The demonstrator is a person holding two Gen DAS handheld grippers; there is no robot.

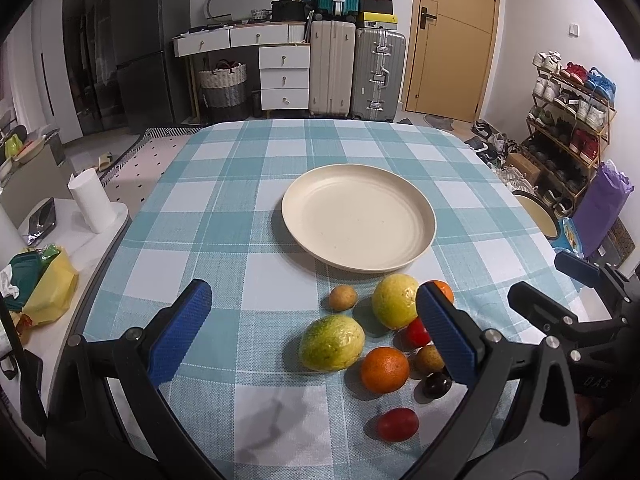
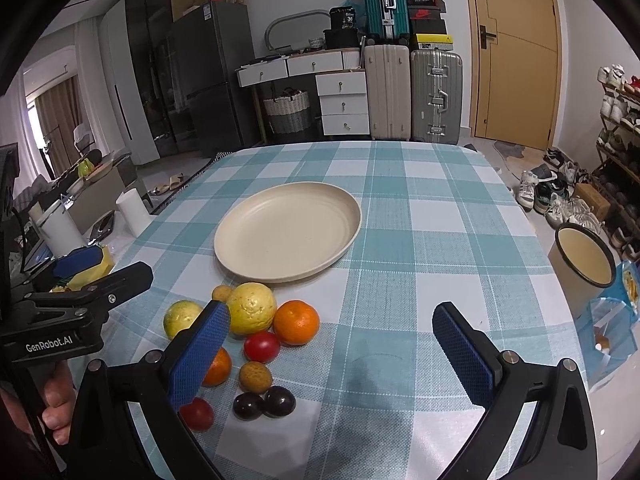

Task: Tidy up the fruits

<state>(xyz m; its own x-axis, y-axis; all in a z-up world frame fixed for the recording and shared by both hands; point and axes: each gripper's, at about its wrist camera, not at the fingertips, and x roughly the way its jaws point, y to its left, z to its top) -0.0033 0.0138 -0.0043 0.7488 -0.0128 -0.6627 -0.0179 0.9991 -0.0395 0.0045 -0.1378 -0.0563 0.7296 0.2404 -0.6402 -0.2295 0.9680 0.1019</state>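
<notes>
An empty cream plate [image 1: 358,216] [image 2: 288,230] sits mid-table on the checked cloth. In front of it lies a cluster of fruit: a yellow-green mango [image 1: 332,343], a yellow round fruit [image 1: 396,300] [image 2: 251,309], two oranges [image 1: 385,370] [image 2: 297,322], red tomatoes [image 1: 397,424] [image 2: 262,346], small brown fruits [image 1: 343,298] [image 2: 255,377] and dark plums [image 1: 437,385] [image 2: 264,403]. My left gripper [image 1: 314,332] is open above the cluster's left side. My right gripper [image 2: 332,354] is open and empty, just right of the fruit.
A cream mug [image 2: 584,258] stands by the table's right edge. A paper roll [image 1: 90,202] and a yellow bag [image 1: 52,292] sit on a side surface to the left. Suitcases, drawers and a shoe rack stand beyond the table.
</notes>
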